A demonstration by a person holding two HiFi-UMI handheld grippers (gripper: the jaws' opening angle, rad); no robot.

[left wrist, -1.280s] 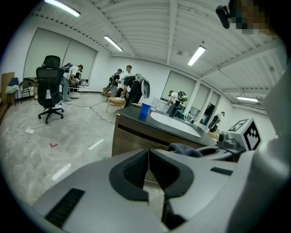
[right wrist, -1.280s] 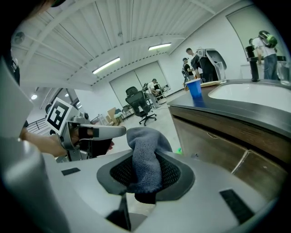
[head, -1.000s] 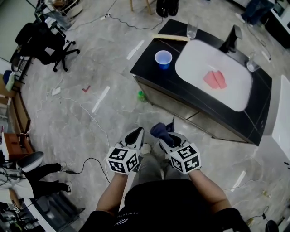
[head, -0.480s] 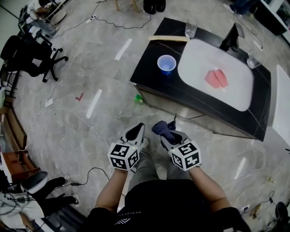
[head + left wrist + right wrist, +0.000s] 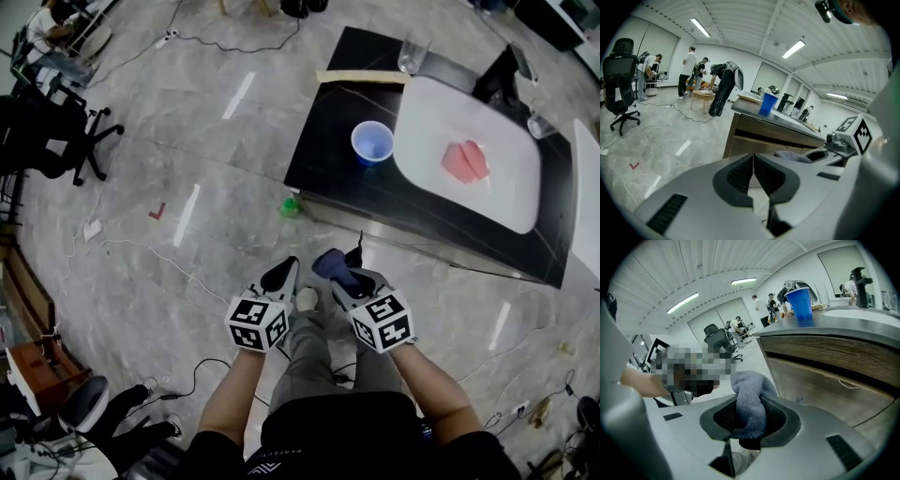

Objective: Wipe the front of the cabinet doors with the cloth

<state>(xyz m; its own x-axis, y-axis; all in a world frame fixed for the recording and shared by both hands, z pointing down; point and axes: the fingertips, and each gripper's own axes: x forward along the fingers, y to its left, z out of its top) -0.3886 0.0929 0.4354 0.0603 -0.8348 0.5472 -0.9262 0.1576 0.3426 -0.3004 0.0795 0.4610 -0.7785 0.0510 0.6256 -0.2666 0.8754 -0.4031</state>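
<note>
My right gripper [image 5: 343, 272] is shut on a dark blue-grey cloth [image 5: 330, 265], which bunches out past its jaws [image 5: 750, 394]. The left gripper [image 5: 281, 274] is shut with nothing between its jaws [image 5: 753, 164]. Both are held side by side above the floor, a short way in front of the vanity cabinet. The wood-grain cabinet doors [image 5: 834, 380] fill the right of the right gripper view; in the left gripper view the cabinet front [image 5: 754, 140] stands ahead under the black countertop [image 5: 328, 141].
A blue cup [image 5: 372, 142] stands on the counter beside the white sink basin [image 5: 417, 122], which holds a pink sponge [image 5: 465, 160]. A green object [image 5: 292, 204] lies on the floor by the cabinet corner. An office chair [image 5: 47, 131] and cables lie far left.
The view has shifted, so the cabinet now sits further right and up in the frame. Both grippers keep their side-by-side pose, the cloth still held in the right one.
</note>
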